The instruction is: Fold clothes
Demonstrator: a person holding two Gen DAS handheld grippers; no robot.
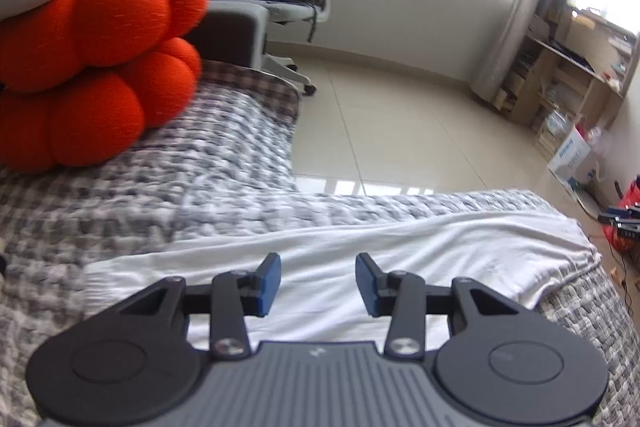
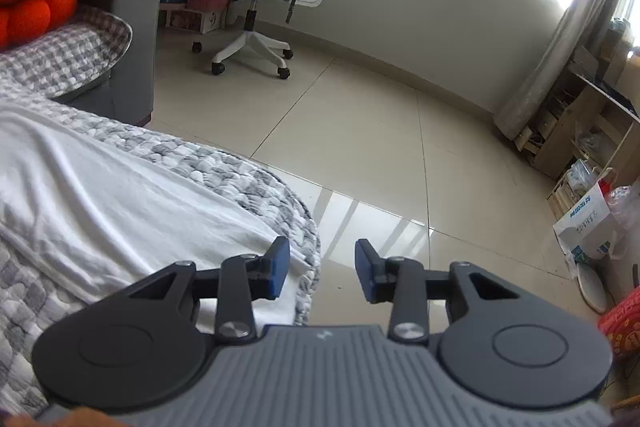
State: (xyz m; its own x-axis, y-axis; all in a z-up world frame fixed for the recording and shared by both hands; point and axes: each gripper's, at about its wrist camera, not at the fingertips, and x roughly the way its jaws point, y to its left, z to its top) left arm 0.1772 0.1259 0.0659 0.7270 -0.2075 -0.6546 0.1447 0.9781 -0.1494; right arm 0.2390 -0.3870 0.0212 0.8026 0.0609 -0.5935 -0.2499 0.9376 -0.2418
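A bed (image 1: 208,163) with a grey checked cover fills the near ground in both views, and on it lies the white garment (image 1: 360,239), spread as a long band across the bed's corner, its far edge running close to the bed's edge above the tiled floor (image 2: 380,155). Whether it is laid out flat or already doubled over once I cannot tell; shallow ridges run along it and no collar or sleeve shows plainly. By its drape it looks a thin, soft knit: light, limp, with no stiffness to hold a shape, likely to sag and crease wherever it is lifted, and to cling a little to the nubbly cover rather than slide. Such cloth is best pinched at an edge or corner, both ends at once, so the span between stays taut. An orange cushion (image 1: 92,67) sits well apart at the bed's head. The left gripper (image 1: 318,285) hovers over the garment's middle, fingers spread and holding nothing. The right gripper (image 2: 322,269) hangs at the bed's edge, half over cloth, half over floor, fingers likewise spread and empty.
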